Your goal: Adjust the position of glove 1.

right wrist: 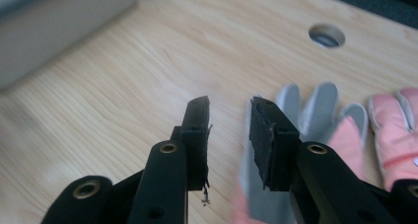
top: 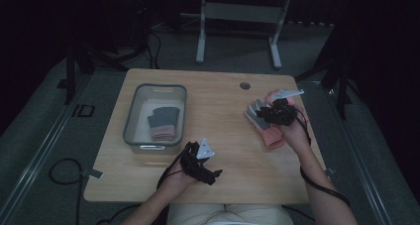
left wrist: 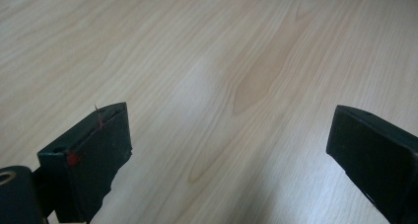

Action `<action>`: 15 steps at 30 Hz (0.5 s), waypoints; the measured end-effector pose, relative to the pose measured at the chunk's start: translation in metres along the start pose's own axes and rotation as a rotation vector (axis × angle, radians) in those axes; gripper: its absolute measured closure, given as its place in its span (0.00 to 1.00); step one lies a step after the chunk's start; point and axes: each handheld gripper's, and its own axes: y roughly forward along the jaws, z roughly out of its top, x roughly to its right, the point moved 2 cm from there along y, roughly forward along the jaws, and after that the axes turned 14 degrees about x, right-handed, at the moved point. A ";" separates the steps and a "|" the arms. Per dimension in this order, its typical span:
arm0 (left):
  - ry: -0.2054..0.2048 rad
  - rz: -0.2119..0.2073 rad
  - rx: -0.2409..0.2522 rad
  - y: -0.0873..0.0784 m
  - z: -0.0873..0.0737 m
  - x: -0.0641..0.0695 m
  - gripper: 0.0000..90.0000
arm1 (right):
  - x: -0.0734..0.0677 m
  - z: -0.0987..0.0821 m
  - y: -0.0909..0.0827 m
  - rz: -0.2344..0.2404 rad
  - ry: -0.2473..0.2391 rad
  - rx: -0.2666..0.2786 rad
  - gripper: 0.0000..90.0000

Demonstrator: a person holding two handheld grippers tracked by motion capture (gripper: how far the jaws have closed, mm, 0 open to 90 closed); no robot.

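Observation:
A grey-fingered glove with a pink cuff [top: 270,136] lies at the right of the wooden table [top: 223,116], and a pink glove [top: 273,94] lies just beyond it. My right gripper [top: 261,115] hovers over them. In the right gripper view, the right gripper [right wrist: 230,105] is open by a narrow gap, with bare wood between its jaws. The grey glove [right wrist: 315,105] lies under and beyond the right-hand jaw, and the pink glove [right wrist: 394,130] lies further right. My left gripper [top: 213,175] rests near the front edge. In its own view the left gripper [left wrist: 231,113] is wide open over bare wood.
A clear plastic bin [top: 131,121] stands at the table's left, holding a dark grey glove with a pink cuff [top: 163,122]; the bin's wall [right wrist: 49,31] shows in the right gripper view. A round cable hole [top: 245,85] sits near the far edge. Desk legs stand beyond the table.

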 end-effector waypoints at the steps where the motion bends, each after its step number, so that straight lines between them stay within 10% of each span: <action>1: -0.004 0.002 0.007 -0.001 -0.003 0.001 0.03 | 0.008 -0.008 0.004 -0.009 -0.044 -0.043 0.74; 9: -0.056 0.029 0.044 -0.008 -0.020 0.008 0.03 | 0.026 -0.037 0.025 0.003 -0.126 -0.144 0.71; 15: -0.019 0.044 0.040 -0.009 -0.026 0.014 0.03 | 0.037 -0.057 0.037 0.007 -0.129 -0.191 0.71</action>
